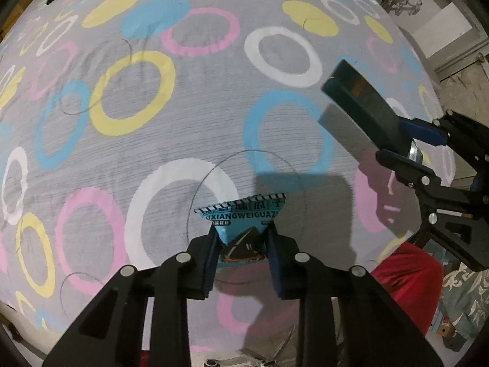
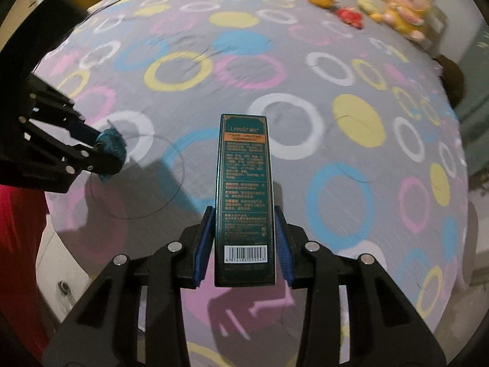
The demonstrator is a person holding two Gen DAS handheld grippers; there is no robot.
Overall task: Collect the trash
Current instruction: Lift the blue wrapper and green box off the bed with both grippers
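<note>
Bottom centre, the left tool (image 1: pixel 243 241) is pinching a wrapper (image 1: pixel 244 217) and the right tool (image 2: pixel 244 241) a box (image 2: pixel 243 189) above the bed (image 2: pixel 351 189); both grips need keeping firm.

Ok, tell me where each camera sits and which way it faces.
Left wrist: on the left tool, facing steeply down at the circle-print bedsheet; its fingers clamp a blue snack wrapper.
Right wrist: on the right tool, angled down over the bed toward plush toys; it clamps a dark green box.
Shared: each view shows the other tool and its item, plus the sheet.
</note>
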